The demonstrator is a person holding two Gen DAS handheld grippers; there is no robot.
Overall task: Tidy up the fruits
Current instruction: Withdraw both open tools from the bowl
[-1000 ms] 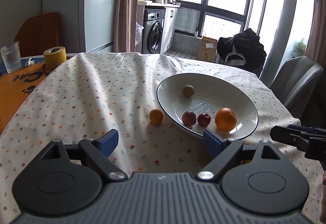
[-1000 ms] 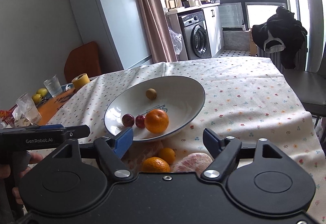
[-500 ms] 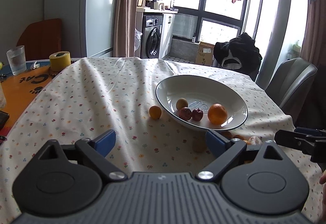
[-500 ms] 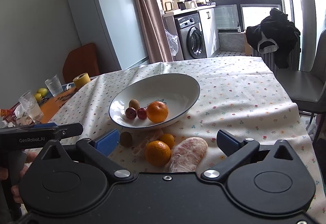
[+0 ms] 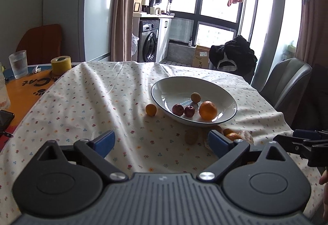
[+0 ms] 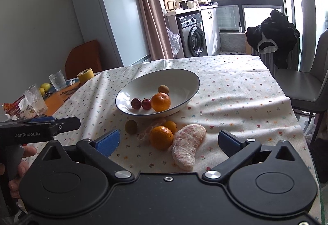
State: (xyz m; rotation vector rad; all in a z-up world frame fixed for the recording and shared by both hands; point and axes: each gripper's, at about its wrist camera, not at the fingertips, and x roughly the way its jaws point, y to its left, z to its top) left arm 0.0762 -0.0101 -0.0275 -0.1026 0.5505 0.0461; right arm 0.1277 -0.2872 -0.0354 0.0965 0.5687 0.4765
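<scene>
- Floral cloth (image 6: 235, 102) is spread over the table, with the white bowl (image 6: 190, 79) set on it at 12 o'clock from the right gripper (image 6: 169, 140).
- Off the cloth, at 10 o'clock in the right wrist view, two drinking glasses (image 6: 58, 80) and a yellow tape roll (image 6: 85, 75) are seen on the orange tabletop; a grey chair (image 6: 307, 81) is placed at 2 o'clock.
- Four fruits are counted in the bowl: one large orange (image 6: 161, 101), two small red fruits (image 6: 141, 103), and one brown kiwi (image 6: 163, 89).
- On the cloth just in front of the bowl, five pieces are counted: a brown kiwi (image 6: 131, 127), a mandarin (image 6: 161, 137), a smaller mandarin (image 6: 170, 126) behind it, a peeled pomelo segment (image 6: 187, 146) and a thinner pomelo piece (image 6: 151, 128).
- One more small orange fruit (image 5: 151, 110) is seen alone on the cloth, left of the bowl in the left wrist view.
- The right gripper is held wide open and empty; the mandarin and pomelo segment lie between its blue pads (image 6: 108, 142), just ahead of them.
- The left gripper (image 5: 162, 142) is also spread wide and holds nothing; the loose kiwi lies ahead near its right pad, at 1 o'clock, and the lone small fruit at 12 o'clock.
- Nothing is seen blocking either gripper's way to the loose fruit.
</scene>
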